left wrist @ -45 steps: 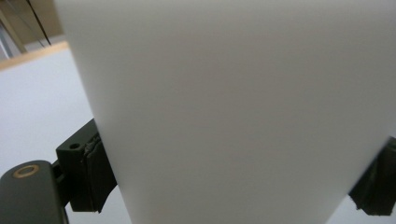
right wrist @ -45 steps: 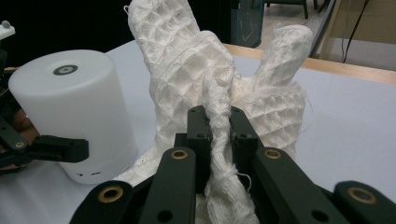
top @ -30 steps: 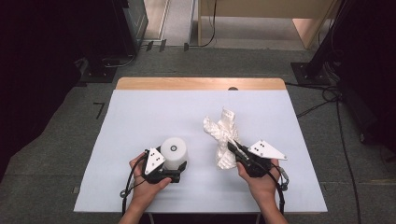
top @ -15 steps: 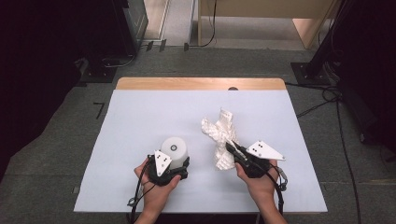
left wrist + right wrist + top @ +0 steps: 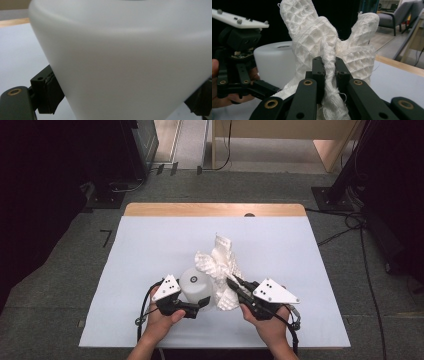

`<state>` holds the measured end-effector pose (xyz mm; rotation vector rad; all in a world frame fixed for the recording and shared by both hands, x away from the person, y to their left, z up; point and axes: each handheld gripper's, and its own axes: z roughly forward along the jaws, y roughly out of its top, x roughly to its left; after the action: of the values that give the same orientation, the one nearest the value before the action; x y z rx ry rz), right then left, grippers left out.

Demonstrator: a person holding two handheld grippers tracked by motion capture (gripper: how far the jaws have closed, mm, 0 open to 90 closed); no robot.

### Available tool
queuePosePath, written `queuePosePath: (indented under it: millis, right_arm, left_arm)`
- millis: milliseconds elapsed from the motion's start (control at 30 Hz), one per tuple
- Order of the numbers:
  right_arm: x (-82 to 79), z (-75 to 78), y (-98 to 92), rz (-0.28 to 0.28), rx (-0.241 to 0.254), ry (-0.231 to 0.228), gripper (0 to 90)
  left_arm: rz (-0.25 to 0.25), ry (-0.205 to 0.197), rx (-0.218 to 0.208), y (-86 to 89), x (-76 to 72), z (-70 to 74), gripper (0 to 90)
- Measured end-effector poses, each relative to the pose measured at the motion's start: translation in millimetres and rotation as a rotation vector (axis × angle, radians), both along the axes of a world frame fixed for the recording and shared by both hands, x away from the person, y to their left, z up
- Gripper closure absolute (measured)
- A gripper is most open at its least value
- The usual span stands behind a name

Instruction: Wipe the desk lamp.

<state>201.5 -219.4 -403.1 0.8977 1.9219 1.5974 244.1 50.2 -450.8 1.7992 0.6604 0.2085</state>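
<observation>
one cloth [image 5: 324,45] bunched upright, corners pointing up.

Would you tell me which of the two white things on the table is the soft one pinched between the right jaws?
The white waffle-weave cloth: it is crumpled and textured, clamped in the right gripper. The smooth white container sits in the left gripper.

Even overhead light brightens the pale surface [image 5: 150,250]; surroundings fall dark. The white container [image 5: 120,60] is blurred and out of focus at close range; the cloth [image 5: 322,37] shows sharp weave.
</observation>
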Motion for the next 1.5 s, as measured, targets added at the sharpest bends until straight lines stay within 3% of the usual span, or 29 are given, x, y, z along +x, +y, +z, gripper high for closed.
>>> queuePosePath:
  millis: [167, 333, 367, 500, 633, 667, 733, 800, 833, 867, 933, 1000, 1033, 1100, 1133, 1267, 1367, 1500]
  right_arm:
    - [-1.3, -12.0, 15.9, 0.039, -0.036, 0.024, 82.4]
    - [0.1, -28.1, 25.0, 0.045, -0.063, 0.083, 82.4]
    - [0.9, -32.7, 27.2, 0.047, -0.073, 0.096, 82.5]
    - [5.3, -48.4, 33.4, 0.054, -0.114, 0.156, 82.4]
    - [9.9, -53.5, 33.5, 0.042, -0.140, 0.198, 82.4]
    - [9.9, -53.5, 33.5, 0.042, -0.140, 0.198, 82.4]
    - [12.2, -42.2, 20.5, 0.002, -0.098, 0.177, 82.4]
    - [12.0, -31.7, 11.5, -0.018, -0.073, 0.155, 82.5]
    - [11.7, -25.4, 6.7, -0.029, -0.058, 0.140, 82.4]
    - [11.7, -25.4, 6.7, -0.029, -0.058, 0.140, 82.4]
    - [9.2, -10.3, -2.4, -0.042, -0.033, 0.116, 82.4]
    - [7.0, -1.8, -5.3, -0.033, -0.025, 0.111, 82.4]
    - [3.2, 5.1, -4.1, -0.026, -0.021, 0.093, 82.4]
    - [0.1, 8.9, 0.0, -0.009, -0.025, 0.085, 82.3]
    - [-1.6, 10.3, 3.4, 0.002, -0.029, 0.087, 82.3]
    - [-3.6, 8.0, 18.5, 0.036, -0.085, 0.108, 82.2]
    - [-1.7, 5.0, 21.7, 0.035, -0.107, 0.132, 82.2]
    - [2.3, 4.2, 17.2, 0.022, -0.094, 0.159, 82.2]
  left_arm:
    - [-0.020, 0.002, -0.041, -1.3, -1.6, 6.4, 8.3]
    - [0.010, 0.018, -0.081, 7.5, 2.4, 9.5, 8.3]
    - [0.027, 0.034, -0.111, 12.9, 5.2, 10.4, 8.3]
    - [0.053, 0.032, -0.113, 19.6, 8.3, 12.2, 8.3]
    - [0.069, -0.002, -0.042, 20.2, 8.3, 11.7, 8.4]
    - [0.069, -0.002, -0.042, 20.2, 8.3, 11.7, 8.4]
    - [0.093, -0.039, 0.062, 15.8, 6.6, 10.5, 8.4]
    - [0.101, -0.063, 0.135, 11.7, 5.8, 9.3, 8.4]
    - [0.102, -0.069, 0.164, 9.0, 5.4, 8.7, 8.4]
    - [0.102, -0.069, 0.164, 9.0, 5.4, 8.7, 8.4]
    - [0.098, -0.087, 0.225, 1.9, 3.4, 7.2, 8.4]
    - [0.096, -0.094, 0.262, -3.9, 1.9, 6.0, 8.4]
    - [0.091, -0.113, 0.306, -10.6, -0.6, 4.7, 8.4]
    - [0.077, -0.136, 0.356, -18.8, -4.4, 3.4, 8.4]
    - [0.077, -0.136, 0.356, -18.8, -4.4, 3.4, 8.4]
    - [0.038, -0.188, 0.424, -34.4, -14.6, 4.6, 8.4]
    - [0.046, -0.206, 0.433, -35.4, -17.2, 6.0, 8.4]
    - [0.056, -0.213, 0.413, -33.1, -17.4, 8.2, 8.4]
